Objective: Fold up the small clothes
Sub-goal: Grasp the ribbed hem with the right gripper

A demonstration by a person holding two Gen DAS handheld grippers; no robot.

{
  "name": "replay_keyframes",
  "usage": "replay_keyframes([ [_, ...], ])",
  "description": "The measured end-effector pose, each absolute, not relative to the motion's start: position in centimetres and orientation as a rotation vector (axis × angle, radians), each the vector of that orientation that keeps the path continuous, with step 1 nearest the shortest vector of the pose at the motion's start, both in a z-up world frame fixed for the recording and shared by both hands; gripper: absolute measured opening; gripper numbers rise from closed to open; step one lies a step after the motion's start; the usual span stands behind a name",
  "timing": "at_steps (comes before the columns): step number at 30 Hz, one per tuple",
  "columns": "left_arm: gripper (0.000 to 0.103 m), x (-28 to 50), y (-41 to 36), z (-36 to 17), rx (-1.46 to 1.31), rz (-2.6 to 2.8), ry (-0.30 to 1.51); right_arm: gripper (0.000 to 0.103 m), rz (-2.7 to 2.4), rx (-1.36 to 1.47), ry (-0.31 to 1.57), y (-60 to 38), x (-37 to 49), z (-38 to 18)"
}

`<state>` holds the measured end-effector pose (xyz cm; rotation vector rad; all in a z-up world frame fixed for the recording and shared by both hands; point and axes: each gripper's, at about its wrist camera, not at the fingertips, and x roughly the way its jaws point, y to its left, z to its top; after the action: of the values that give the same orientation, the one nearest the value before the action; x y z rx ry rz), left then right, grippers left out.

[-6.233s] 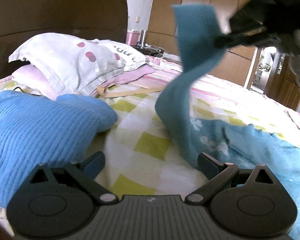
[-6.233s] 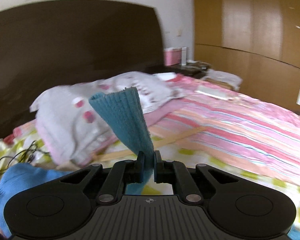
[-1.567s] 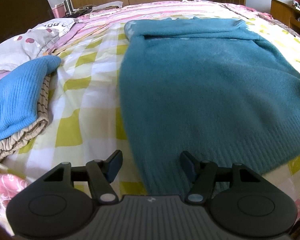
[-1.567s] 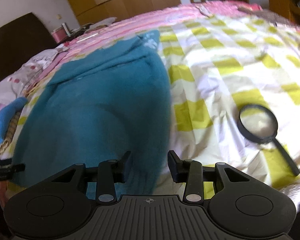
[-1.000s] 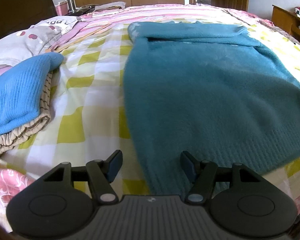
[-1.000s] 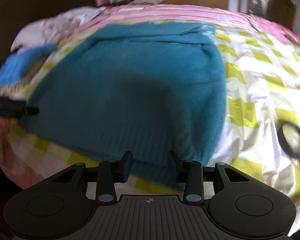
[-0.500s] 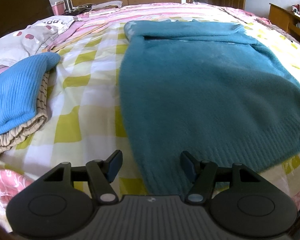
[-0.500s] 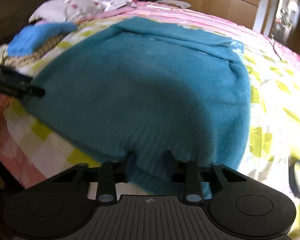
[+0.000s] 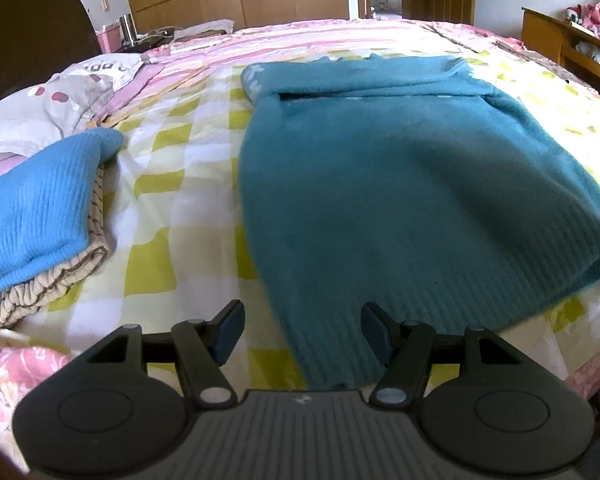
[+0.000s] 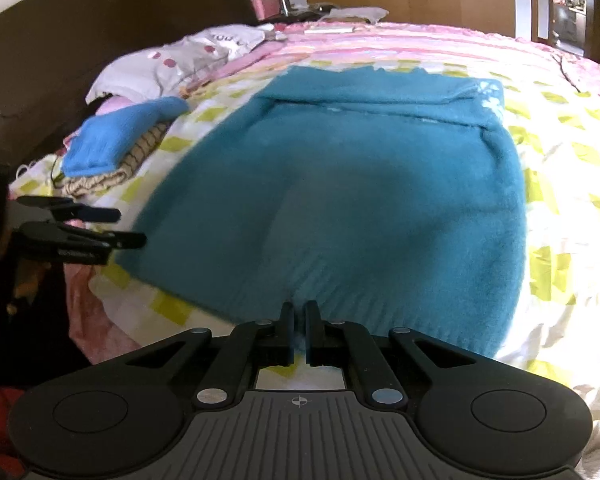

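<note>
A teal knit sweater [image 9: 412,184] is spread flat across the checked bedspread [image 9: 180,200], its ribbed hem lying along the near edge of the bed and its collar end pointing toward the far side, so the long axis runs straight away from both grippers. The sleeves appear to be folded in across the top.

The right gripper [image 10: 299,336] is seen closed, with the ribbed hem [image 10: 340,300] pinched between its fingers toward the sweater's right part. The left gripper [image 9: 302,332] is held with its jaws spread wide, the hem's left corner lying between and just ahead of them, not yet gripped. In the right wrist view its parted fingers sit just beside that corner.

The coming move is judged to turn on this: the hem is to be taken at both ends and carried away along the long axis toward the collar. The left corner is nearest the left gripper.

A folded blue knit [image 9: 36,208] on a striped garment [image 9: 48,280] is stacked near the left edge, well apart.
</note>
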<state>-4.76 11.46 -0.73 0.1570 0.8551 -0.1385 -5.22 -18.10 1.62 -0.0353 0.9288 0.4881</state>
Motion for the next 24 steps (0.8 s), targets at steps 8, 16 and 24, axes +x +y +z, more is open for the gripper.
replay_keyframes([
  [8, 0.069, -3.7, 11.9, -1.6, 0.146, -0.092, 0.910, 0.011, 0.520, -0.112, 1.006, -16.8, -4.9, -0.8],
  [16, 0.070, -3.4, 11.9, -1.8, 0.135, -0.073, 0.925, 0.014, 0.553, -0.035, 0.940, -17.6, -5.6, 2.2],
  [24, 0.070, -3.2, 11.7, -2.3, 0.180, -0.053, 0.943, 0.015, 0.517, -0.045, 0.961, -18.0, -5.7, 1.1],
])
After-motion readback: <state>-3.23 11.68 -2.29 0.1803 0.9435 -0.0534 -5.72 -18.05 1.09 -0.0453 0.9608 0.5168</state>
